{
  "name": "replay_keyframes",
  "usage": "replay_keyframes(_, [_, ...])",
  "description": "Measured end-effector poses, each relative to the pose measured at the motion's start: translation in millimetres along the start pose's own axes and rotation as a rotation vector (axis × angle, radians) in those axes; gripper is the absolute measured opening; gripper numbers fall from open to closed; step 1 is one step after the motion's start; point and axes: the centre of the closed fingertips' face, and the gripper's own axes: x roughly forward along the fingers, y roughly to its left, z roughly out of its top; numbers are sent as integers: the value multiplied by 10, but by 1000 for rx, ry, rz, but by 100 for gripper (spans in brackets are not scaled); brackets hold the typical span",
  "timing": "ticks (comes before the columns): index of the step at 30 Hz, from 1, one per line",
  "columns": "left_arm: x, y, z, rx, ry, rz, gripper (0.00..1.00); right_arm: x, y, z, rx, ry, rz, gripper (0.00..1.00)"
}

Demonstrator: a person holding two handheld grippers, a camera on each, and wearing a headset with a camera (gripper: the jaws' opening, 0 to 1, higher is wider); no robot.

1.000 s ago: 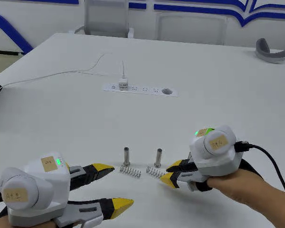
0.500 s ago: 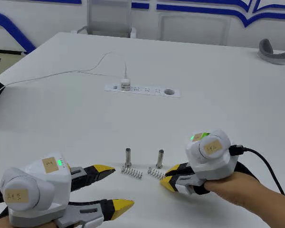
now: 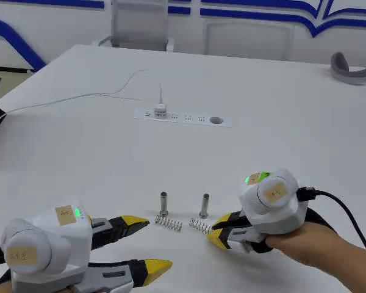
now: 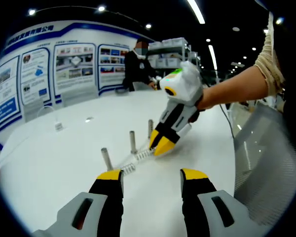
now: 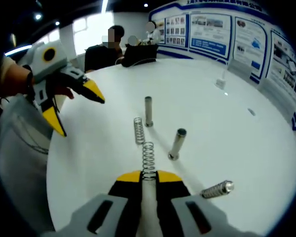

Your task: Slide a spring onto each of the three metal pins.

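change: vs a sec ago the r gripper [image 5: 148,177] has closed in on the right-hand spring [image 5: 148,155]. its jaws were a bit apart then and are now pinched together on that spring's near end.
meaning: grab looks made but no lift yet, as the rest of the coil lies on the table [image 3: 110,152]. prob the start of loading a pin.
l gripper [image 4: 152,174]: jaws wide apart, nothing in them. it hangs over the table's near edge, aimed at the springs, abt as before.
spring, where: close to the table's near edge, just in front of the two standing pins.
spring, axis: long axis flat on the table, roughly along the near edge and in line w/ the r gripper's jaws. free end points away from that gripper toward the 2nd spring [image 5: 138,130], nearly end to end w/ it.
2nd spring: also lying flat, loose, just in front of the farther pin.
pins: two stand upright and bare [image 5: 148,111] [image 5: 176,142], axis vertical. so the held spring needs tipping from flat to upright, open end down, before it can slide on.
3rd pin [image 5: 216,188]: just beside the r gripper. looks to have coils round it, maybe done already, can't be sure.
left to do: by my read, two pins.
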Motion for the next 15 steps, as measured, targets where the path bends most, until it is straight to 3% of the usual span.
replay_keyframes(15, [93,-104,63,39,-1,-44,45,-328,318,189,-118,7,118,12])
